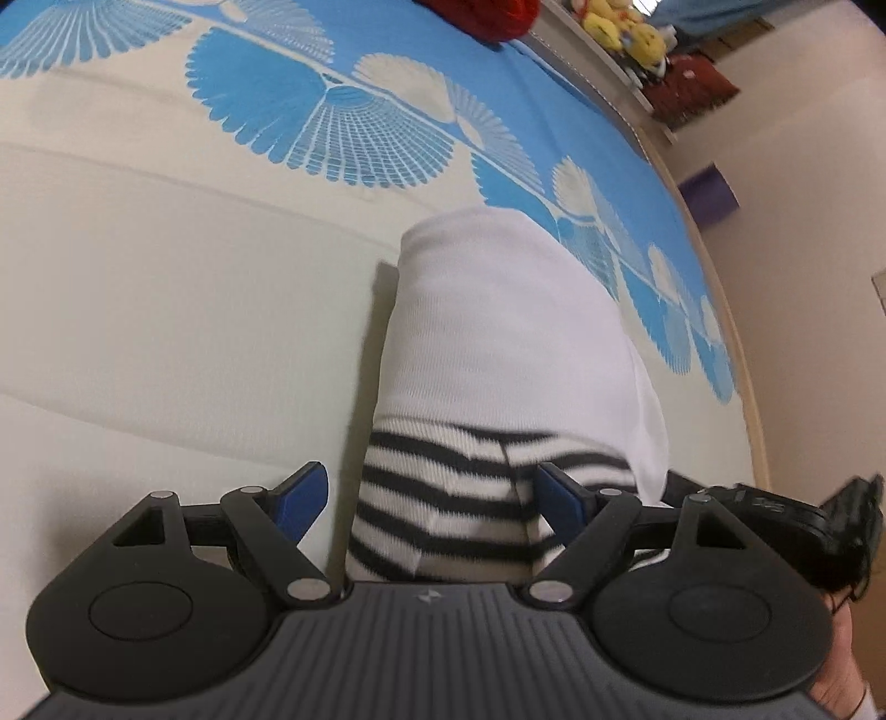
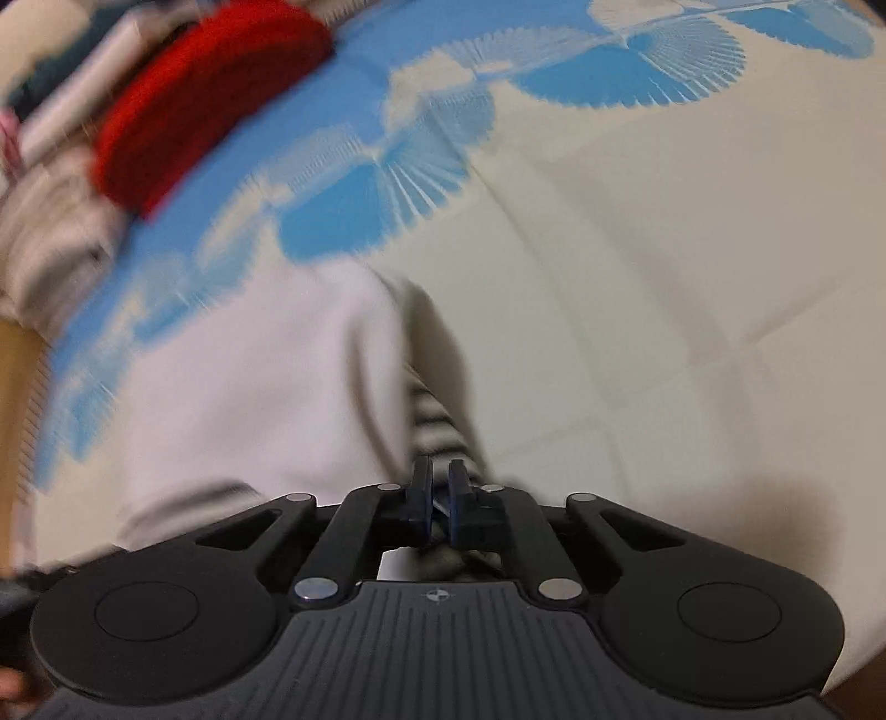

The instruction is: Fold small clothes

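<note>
A small white garment with a black-and-white striped band lies on a cream and blue bedsheet. My left gripper is open, its blue-padded fingers either side of the striped band. In the right wrist view, blurred by motion, my right gripper is shut on the striped edge of the same white garment. The right gripper's black body also shows in the left wrist view, at the garment's right side.
A red knitted item lies at the far end of the bed, next to pale folded cloth. Yellow plush toys sit on a shelf beyond the bed. The bed's wooden edge runs along the right.
</note>
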`<state>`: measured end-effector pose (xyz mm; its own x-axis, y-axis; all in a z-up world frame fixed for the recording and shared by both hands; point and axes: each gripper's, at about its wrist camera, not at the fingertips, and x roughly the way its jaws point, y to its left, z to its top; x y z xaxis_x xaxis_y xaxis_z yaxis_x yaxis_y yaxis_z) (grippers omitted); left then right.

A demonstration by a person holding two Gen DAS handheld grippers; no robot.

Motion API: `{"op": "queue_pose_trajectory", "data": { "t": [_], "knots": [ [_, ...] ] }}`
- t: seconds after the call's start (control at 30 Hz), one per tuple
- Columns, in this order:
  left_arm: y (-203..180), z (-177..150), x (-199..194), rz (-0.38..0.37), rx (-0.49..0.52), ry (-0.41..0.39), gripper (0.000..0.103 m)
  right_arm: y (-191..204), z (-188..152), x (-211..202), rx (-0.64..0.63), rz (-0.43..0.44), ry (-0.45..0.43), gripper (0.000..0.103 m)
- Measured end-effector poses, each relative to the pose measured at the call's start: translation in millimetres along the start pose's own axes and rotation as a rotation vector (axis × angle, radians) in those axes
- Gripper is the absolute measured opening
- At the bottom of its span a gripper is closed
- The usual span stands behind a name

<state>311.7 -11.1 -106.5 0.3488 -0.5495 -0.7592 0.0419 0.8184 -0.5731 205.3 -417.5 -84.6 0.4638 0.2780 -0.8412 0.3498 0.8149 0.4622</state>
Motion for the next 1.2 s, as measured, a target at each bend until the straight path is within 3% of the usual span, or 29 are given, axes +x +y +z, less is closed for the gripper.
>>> {"op": "queue_pose_trajectory", "data": {
  "t": [0.07, 0.1, 0.13, 0.17, 0.3, 0.37, 0.47, 0.53, 0.6, 0.7, 0.8, 0.87, 0.93, 1.0, 1.07, 1.2],
  "knots": [
    [1.2, 3.5, 6.6, -0.007, -0.011, 0.006, 0.086, 1.4, 3.6, -4.8, 0.029, 0.067, -0.032, 0.033],
    [2.7, 4.8, 10.1, -0.009, -0.013, 0.008, 0.086, 3.0, 4.1, -5.0, 0.037, 0.095, -0.037, 0.055],
    [2.5, 6.3, 14.7, -0.008, -0.012, 0.012, 0.086, 6.0, 4.7, -1.8, 0.034, 0.107, -0.028, 0.063],
    [2.0, 7.0, 18.7, -0.005, -0.007, 0.011, 0.087, 9.5, 4.1, 2.4, 0.020, 0.105, -0.006, 0.063],
    [2.7, 7.9, 36.5, -0.019, -0.008, 0.022, 0.090, 20.2, -3.7, 27.7, -0.074, -0.022, 0.083, 0.062],
    [4.0, 8.5, 43.9, -0.036, -0.023, 0.033, 0.090, 20.0, -3.7, 32.6, -0.068, -0.029, 0.090, 0.057],
    [-1.4, 9.7, 50.3, -0.053, -0.004, 0.035, 0.086, 20.9, -1.9, 36.4, -0.047, -0.015, 0.091, 0.039],
    [-10.1, 10.6, 50.9, -0.034, 0.046, 0.020, 0.075, 23.5, -2.8, 38.1, -0.051, -0.019, 0.086, 0.025],
    [-19.6, 13.3, 45.0, -0.028, 0.088, 0.001, 0.051, 27.1, -2.5, 39.6, -0.054, -0.036, 0.069, 0.014],
    [-36.5, 24.2, 24.3, -0.018, 0.179, -0.069, 0.042, 31.6, 0.7, 39.8, -0.021, -0.034, 0.028, 0.011],
    [-39.7, 39.3, 0.5, 0.013, 0.240, -0.162, 0.042, 45.9, 7.1, 37.1, -0.003, 0.015, -0.047, 0.010],
    [-30.2, 55.4, -12.6, 0.031, 0.224, -0.207, 0.043, 63.8, 12.3, 37.5, -0.016, 0.068, -0.106, 0.009],
    [-14.7, 68.7, -22.2, 0.055, 0.183, -0.236, 0.051, 83.1, 15.3, 39.3, -0.043, 0.111, -0.148, 0.009],
    [0.5, 75.5, -29.9, 0.144, 0.165, -0.281, 0.056, 102.2, 18.4, 46.4, -0.077, 0.127, -0.171, 0.009],
    [9.9, 75.2, -31.7, 0.192, 0.169, -0.264, 0.056, 115.7, 21.0, 61.4, -0.095, 0.109, -0.157, 0.009],
    [11.5, 57.6, -32.8, 0.126, 0.203, -0.190, 0.060, 132.5, 21.0, 86.1, -0.155, 0.036, -0.128, 0.009]
  ]
}}
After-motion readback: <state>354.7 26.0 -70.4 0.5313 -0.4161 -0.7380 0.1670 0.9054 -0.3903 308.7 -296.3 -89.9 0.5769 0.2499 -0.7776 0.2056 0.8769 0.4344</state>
